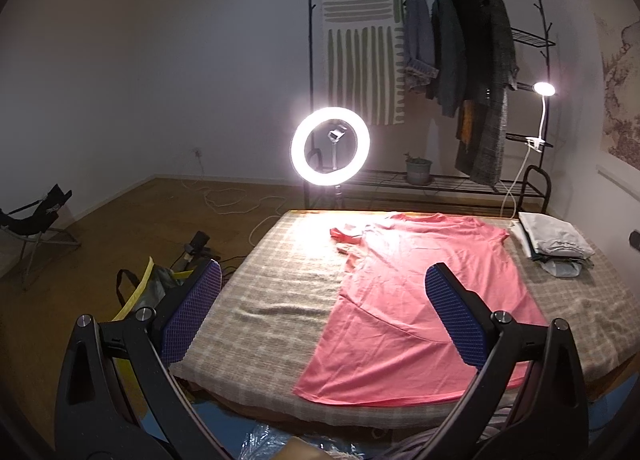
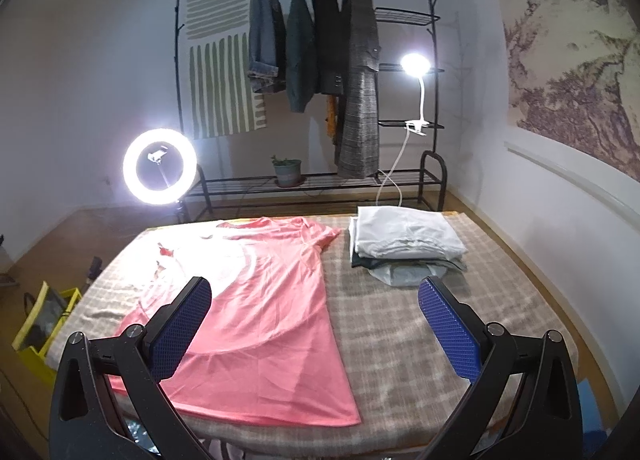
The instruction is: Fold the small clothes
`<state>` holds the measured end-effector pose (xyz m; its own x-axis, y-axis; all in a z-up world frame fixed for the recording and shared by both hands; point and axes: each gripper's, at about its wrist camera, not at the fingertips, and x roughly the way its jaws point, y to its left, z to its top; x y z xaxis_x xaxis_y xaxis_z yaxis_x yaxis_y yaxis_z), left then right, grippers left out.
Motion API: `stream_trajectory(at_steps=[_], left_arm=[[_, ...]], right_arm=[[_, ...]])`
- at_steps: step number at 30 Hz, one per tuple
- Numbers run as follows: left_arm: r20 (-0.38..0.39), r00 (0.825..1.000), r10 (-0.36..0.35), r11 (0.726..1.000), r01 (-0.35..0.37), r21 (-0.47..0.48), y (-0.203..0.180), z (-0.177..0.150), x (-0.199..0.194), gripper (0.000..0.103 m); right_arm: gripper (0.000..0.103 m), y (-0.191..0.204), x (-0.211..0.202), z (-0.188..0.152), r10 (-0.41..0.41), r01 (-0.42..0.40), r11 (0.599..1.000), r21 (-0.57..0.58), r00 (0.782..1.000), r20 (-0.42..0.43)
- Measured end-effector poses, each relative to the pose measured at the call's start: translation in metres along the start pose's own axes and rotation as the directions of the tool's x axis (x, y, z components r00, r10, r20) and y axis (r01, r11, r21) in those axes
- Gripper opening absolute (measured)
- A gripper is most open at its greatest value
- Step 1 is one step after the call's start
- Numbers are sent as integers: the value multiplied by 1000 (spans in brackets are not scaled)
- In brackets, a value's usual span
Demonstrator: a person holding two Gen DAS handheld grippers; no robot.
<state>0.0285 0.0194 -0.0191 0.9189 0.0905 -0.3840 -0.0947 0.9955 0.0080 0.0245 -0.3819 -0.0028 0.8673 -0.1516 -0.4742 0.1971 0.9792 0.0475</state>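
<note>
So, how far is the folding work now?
Done: a folded stack sits at the blanket's far right. In hand: nothing; left gripper and right gripper hover open. Left: the pink T-shirt lies flat, one sleeve turned in.

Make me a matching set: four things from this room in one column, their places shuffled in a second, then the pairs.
Things:
1. pink shirt
2. folded pile
3. plant pot
4. clip lamp

Places:
A. on the rack's bottom shelf
B. spread flat on the blanket
C. clamped to a side shelf of the rack
D. far right part of the blanket

Pairs: 1-B, 2-D, 3-A, 4-C
</note>
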Motion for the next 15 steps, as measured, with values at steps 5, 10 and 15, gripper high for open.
stream_trajectory(at_steps=[5, 10, 15], left_arm=[[-36, 999, -27, 1000, 27, -6, 23, -8, 32, 103], [-143, 988, -56, 997, 48, -55, 53, -34, 75, 93], [-291, 946, -143, 982, 98, -163, 81, -77, 121, 76]], right_arm=[[103, 10, 32, 21, 12, -12, 998, -62, 1000, -6], [103, 23, 68, 43, 55, -54, 994, -94, 998, 10], [102, 59, 127, 67, 129, -134, 985, -111, 990, -51]])
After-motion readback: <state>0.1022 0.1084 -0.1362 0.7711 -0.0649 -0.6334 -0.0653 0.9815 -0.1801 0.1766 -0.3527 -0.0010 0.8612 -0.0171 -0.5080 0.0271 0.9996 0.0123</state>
